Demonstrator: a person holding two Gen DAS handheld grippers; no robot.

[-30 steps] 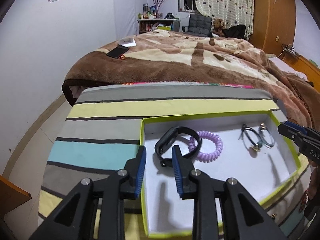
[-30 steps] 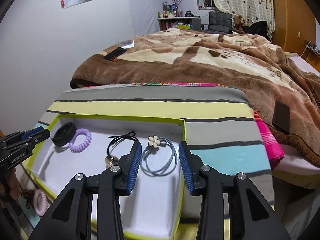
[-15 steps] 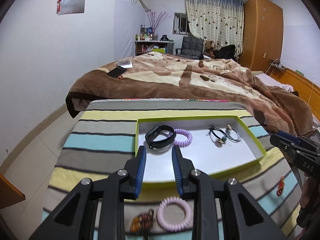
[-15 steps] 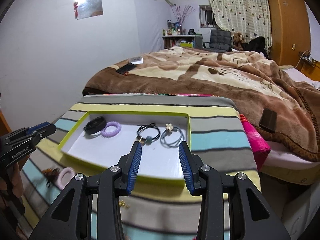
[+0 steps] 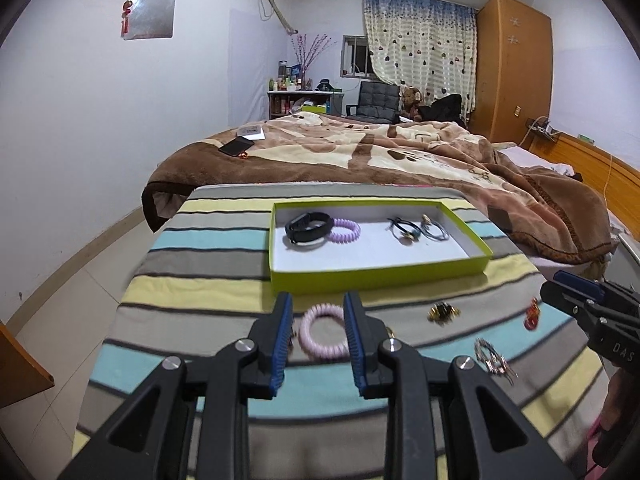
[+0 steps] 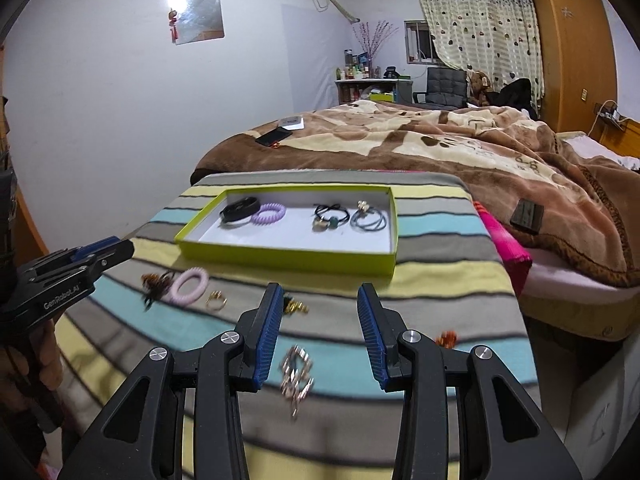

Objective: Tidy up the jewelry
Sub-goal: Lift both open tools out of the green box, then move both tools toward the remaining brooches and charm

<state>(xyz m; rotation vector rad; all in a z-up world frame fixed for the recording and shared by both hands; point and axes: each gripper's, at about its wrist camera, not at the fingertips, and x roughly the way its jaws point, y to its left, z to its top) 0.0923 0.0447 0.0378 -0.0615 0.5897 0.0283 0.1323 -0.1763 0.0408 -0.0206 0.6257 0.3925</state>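
A green-rimmed tray [image 5: 380, 276] [image 6: 288, 258] on the striped cloth holds a black band [image 5: 308, 226], a purple coil tie [image 5: 346, 231], a dark hair tie [image 5: 404, 230] and a blue-grey hair tie [image 5: 434, 231]. My left gripper [image 5: 316, 336] is open and empty, with a pink coil tie [image 5: 322, 334] [image 6: 190, 286] on the cloth between its fingers. My right gripper [image 6: 320, 336] is open and empty above a silver chain piece [image 6: 296, 372] [image 5: 492, 358]. Loose on the cloth lie a gold clip [image 5: 442, 313] [image 6: 296, 306], a gold ring [image 6: 216, 301], a red charm [image 5: 531, 317] and a brown claw clip [image 6: 156, 284].
The striped cloth [image 5: 200, 280] covers a small table against a bed with a brown blanket [image 5: 360, 156]. A phone [image 5: 236, 146] lies on the bed at the left, a dark wallet [image 6: 528, 214] at the right. Bare floor [image 5: 72, 292] lies to the left.
Both grippers have pulled back and up from over the tray to the near part of the cloth. The loose pieces in front of the tray have come into view. Both stay open.
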